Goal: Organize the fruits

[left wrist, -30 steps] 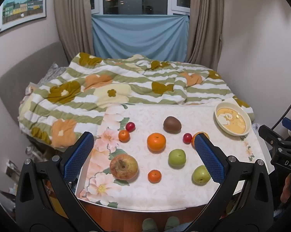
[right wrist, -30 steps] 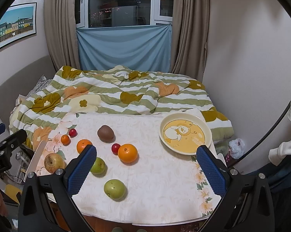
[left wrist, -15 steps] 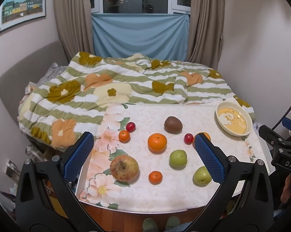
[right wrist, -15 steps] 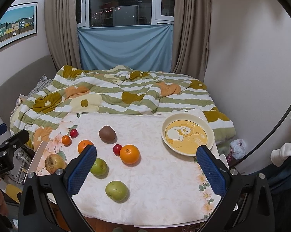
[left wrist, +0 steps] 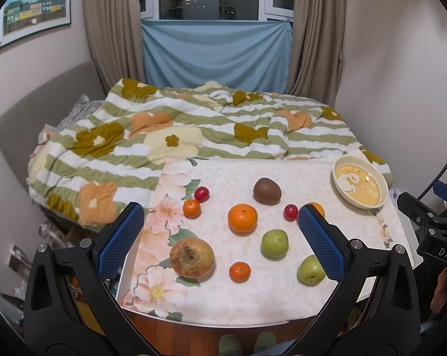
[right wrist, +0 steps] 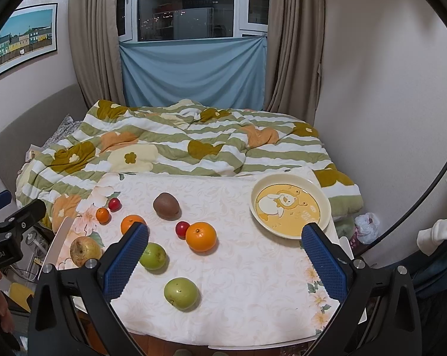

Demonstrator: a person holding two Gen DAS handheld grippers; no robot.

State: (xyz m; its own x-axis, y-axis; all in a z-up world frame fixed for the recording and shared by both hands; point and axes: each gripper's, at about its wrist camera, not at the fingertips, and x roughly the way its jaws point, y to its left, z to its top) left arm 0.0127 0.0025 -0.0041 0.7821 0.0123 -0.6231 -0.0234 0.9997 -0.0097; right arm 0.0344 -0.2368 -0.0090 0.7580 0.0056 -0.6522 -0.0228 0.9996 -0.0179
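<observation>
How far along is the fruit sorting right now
Nothing looks done yet: the yellow plate holds no fruit. Nothing is in hand either; the left gripper and right gripper are both open above the table. Left to do: the kiwi, oranges, green apples and cherry tomatoes all lie loose on the tablecloth.

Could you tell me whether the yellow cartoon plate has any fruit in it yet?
Empty: the plate shows only its cartoon print; all fruit lies on the tablecloth.
</observation>
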